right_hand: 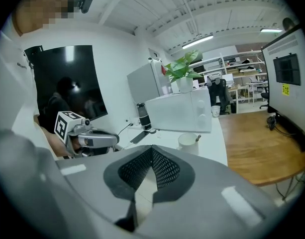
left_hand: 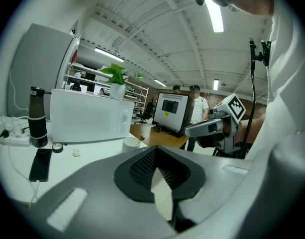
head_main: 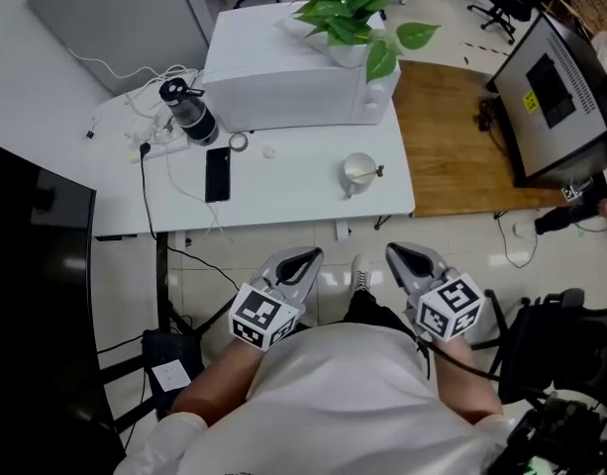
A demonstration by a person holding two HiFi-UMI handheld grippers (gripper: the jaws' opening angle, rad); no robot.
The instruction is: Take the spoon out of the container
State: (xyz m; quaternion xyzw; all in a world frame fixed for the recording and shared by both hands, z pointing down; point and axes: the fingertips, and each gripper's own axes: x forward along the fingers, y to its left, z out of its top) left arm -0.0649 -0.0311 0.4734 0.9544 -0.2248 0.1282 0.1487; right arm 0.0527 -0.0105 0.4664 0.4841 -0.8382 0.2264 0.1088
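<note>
Left claw (head_main: 299, 263) and right claw (head_main: 412, 259) are held short of the surface (head_main: 283, 191), each pressed together on nothing. The spoon (head_main: 375, 172) is seen in the white cup (head_main: 357, 173), well ahead of both claws, nearer the right. Approach is judged not yet begun. Next, one claw must be advanced, parted and closed on the handle.

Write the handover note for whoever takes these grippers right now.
Left gripper: shut, empty, held near the body, short of the table.
Right gripper: shut, empty, beside the left one.
Cup stands near the table's right front corner, in front of the microwave. Spoon is in it, sticking out over the rim.
Done: nothing.
Left: reach, grip the spoon, lift it out.
</note>
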